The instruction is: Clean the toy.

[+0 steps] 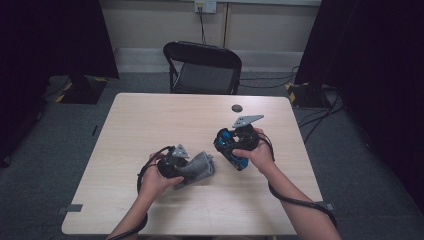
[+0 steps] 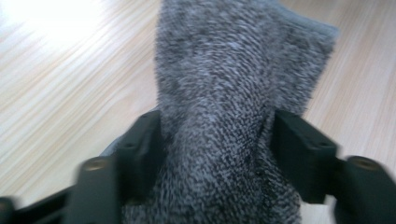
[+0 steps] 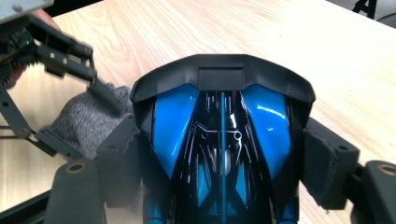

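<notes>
We read the work in hand as something between a grey knitted cloth (image 1: 196, 169), which may be a sock or a small pouch, and a blue and black toy car (image 1: 230, 148). It looks like wrapping the car or slipping it into the cloth, though we cannot be sure which.

The left hand-held gripper (image 1: 186, 170) sits low over the tabletop (image 1: 150, 120) with the cloth between its jaws. In the left gripper view the grey knit (image 2: 224, 116) fills the gap, and the jaws stand wide on either side of it. They do not seem to pinch it, so we judge the cloth as lying loose between them, resting on the tabletop near the front middle.

The right hand-held gripper (image 1: 226, 150) has the toy car clamped by its sides. In the right gripper view the glossy blue and black body (image 3: 222, 140) sits squarely between the two pads, which press on it. The car is held up off the tabletop, just beside the cloth and to its right.

So the car is in hand and the cloth is close by, but the two are still apart. Bringing them together is what remains, and the cloth would need a fresh grip first.

A small dark round thing (image 1: 236, 107) lies at the far side of the tabletop, and a black folding chair (image 1: 202, 67) stands beyond. We can read no brand, label or writing anywhere.
</notes>
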Demonstrator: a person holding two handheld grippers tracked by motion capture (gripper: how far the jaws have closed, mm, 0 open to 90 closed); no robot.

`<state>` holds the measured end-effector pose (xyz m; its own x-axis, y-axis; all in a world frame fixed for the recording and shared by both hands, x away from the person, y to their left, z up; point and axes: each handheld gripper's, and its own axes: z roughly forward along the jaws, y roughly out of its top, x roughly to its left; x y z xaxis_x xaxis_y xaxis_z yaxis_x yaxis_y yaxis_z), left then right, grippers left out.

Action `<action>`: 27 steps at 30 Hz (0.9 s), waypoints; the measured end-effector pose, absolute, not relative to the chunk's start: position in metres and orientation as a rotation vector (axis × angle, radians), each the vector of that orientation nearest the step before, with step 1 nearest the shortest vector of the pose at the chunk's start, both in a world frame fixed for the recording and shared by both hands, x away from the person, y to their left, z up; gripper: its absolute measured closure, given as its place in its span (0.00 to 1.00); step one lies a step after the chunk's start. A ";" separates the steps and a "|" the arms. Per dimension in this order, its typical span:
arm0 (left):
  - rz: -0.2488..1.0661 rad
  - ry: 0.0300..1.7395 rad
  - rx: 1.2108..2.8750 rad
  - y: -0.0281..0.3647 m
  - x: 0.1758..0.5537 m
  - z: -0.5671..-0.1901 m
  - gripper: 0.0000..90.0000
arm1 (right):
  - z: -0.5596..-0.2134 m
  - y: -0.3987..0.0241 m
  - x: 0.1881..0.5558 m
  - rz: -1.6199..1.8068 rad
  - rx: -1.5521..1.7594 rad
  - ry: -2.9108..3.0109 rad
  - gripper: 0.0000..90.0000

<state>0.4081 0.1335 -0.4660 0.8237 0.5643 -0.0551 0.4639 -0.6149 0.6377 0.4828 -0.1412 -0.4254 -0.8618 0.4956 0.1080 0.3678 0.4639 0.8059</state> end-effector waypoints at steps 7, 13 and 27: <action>0.220 0.752 2.372 0.158 0.394 -0.468 0.27 | -0.425 -0.142 0.482 1.357 0.761 2.565 0.29; 0.226 0.704 2.412 0.157 0.395 -0.483 0.28 | -0.423 -0.136 0.480 1.358 0.744 2.573 0.29; 0.336 1.071 2.205 0.151 0.426 -0.449 0.80 | -0.409 -0.122 0.473 1.410 0.691 2.573 0.29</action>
